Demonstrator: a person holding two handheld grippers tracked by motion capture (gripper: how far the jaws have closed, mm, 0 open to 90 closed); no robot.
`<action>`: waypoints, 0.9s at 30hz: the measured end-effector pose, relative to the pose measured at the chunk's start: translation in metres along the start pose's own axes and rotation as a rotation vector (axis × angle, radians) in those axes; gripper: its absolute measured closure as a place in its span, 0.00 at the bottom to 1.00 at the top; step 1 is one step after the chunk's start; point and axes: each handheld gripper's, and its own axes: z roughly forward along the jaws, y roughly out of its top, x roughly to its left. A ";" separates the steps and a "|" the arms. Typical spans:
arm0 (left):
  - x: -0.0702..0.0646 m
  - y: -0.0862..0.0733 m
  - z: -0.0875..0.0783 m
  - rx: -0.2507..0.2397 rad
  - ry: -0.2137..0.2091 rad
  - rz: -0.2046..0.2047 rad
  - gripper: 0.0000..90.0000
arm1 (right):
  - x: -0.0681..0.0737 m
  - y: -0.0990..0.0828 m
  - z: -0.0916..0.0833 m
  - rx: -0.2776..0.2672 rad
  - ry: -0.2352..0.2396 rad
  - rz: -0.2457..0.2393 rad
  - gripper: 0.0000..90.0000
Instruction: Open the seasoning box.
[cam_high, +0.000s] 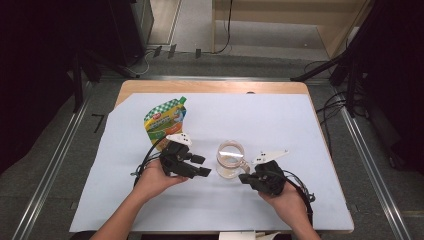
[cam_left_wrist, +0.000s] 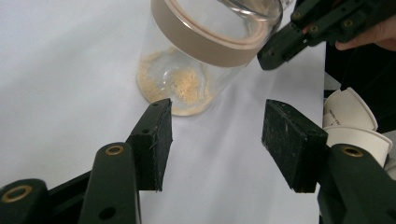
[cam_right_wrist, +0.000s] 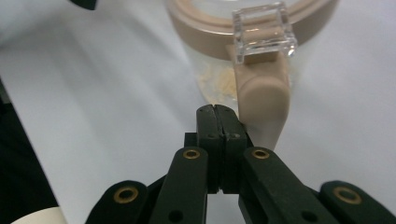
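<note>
Right gripper (cam_right_wrist: 218, 112), jaws pressed together on nothing, is nosing up against the jar's (cam_high: 230, 160) beige handle (cam_right_wrist: 261, 102) at mid-table; the jar is standing upright just left of it. Left gripper (cam_left_wrist: 215, 140) is waiting half-open, empty, beyond the jar's left side.

The black left gripper (cam_high: 199, 166), held in the person's left hand (cam_high: 152, 179), points right with its jaws parted and nothing between them. The black right gripper (cam_high: 243, 178), in the right hand (cam_high: 285, 196), points left, jaws pressed together.
</note>
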 end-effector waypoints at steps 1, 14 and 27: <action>0.000 0.000 0.000 0.003 0.000 0.002 0.49 | -0.002 0.000 -0.001 0.000 -0.004 0.009 1.00; 0.000 0.002 0.008 0.017 -0.001 0.003 0.47 | -0.029 0.001 -0.004 0.005 -0.069 0.051 1.00; 0.005 0.012 0.021 0.001 0.020 -0.001 0.42 | -0.055 0.009 0.002 -0.048 -0.140 0.085 1.00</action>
